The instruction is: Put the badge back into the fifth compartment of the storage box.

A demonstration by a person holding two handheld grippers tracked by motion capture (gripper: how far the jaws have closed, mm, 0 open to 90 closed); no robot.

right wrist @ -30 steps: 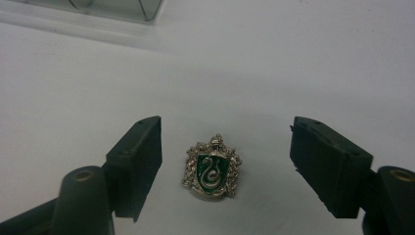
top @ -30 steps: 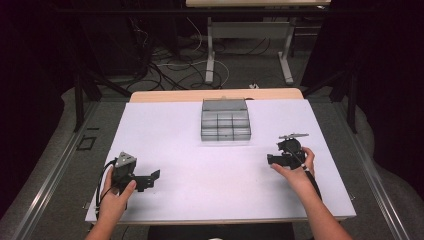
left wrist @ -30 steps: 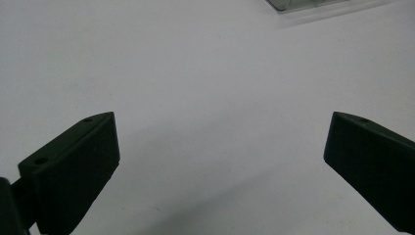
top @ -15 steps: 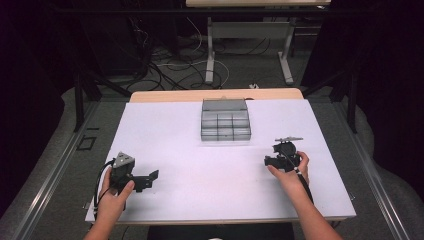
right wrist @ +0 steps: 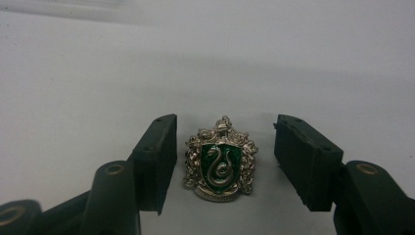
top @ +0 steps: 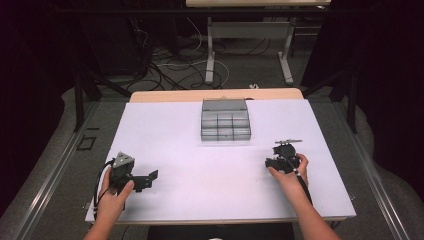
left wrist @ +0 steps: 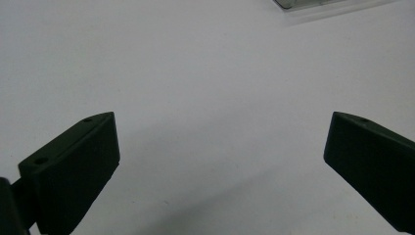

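Fingers of my right gripper (right wrist: 222,161) had just been closing around the badge (right wrist: 219,161), which lay flat on the white surface (top: 210,170) between them; neither pad touched it yet. My left gripper (left wrist: 220,166) rested near the surface's front left, fingers wide apart with nothing between them. Farther back, mid-surface, stood the organizer box (top: 225,120).

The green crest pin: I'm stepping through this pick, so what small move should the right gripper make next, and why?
Probably close a little further. The right gripper has just been closing, and the crest pin lies flat on the white table between its fingers, with gaps showing on both sides. Nothing is gripped yet.
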